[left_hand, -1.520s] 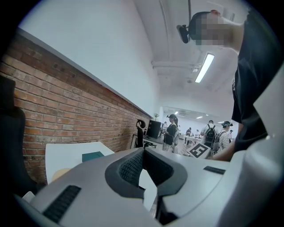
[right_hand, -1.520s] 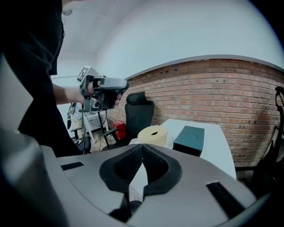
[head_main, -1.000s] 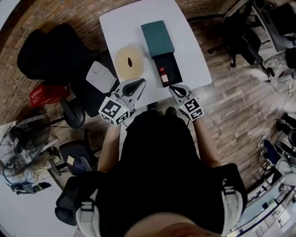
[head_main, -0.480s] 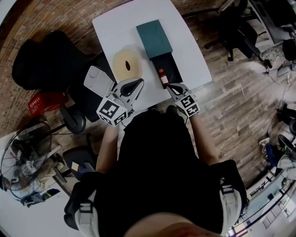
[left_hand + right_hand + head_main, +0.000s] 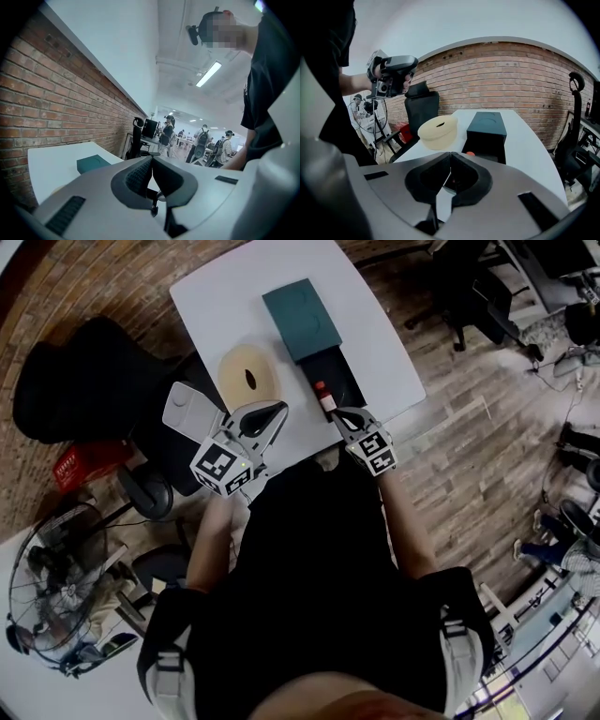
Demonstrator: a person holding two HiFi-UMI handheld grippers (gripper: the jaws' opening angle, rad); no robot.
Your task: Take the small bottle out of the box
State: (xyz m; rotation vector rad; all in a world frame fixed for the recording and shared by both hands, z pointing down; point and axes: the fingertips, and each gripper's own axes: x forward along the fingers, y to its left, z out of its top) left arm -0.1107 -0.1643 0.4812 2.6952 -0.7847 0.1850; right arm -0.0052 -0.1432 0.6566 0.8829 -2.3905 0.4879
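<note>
A teal box (image 5: pixel 300 307) lies on the white table (image 5: pixel 211 296), with its black drawer (image 5: pixel 341 379) pulled out toward me. The small bottle (image 5: pixel 324 399), red-capped, lies in the drawer's near left part. My right gripper (image 5: pixel 337 412) is shut and empty, its tips just short of the drawer's near end, close to the bottle. In the right gripper view the red cap (image 5: pixel 470 153) peeks over the closed jaws, in front of the teal box (image 5: pixel 487 122). My left gripper (image 5: pixel 278 408) is shut too, holding nothing, left of the drawer above the table's near edge.
A cream round lidded dish (image 5: pixel 248 374) sits left of the box. A grey tray (image 5: pixel 187 407) and a black office chair (image 5: pixel 89 381) stand off the table's left side. A red crate (image 5: pixel 73 465) and a fan (image 5: pixel 52 568) are on the floor.
The right gripper has crept closer to the bottle end of the drawer. The head view has shifted, so the table sits further up and left. Both grippers stay shut.
</note>
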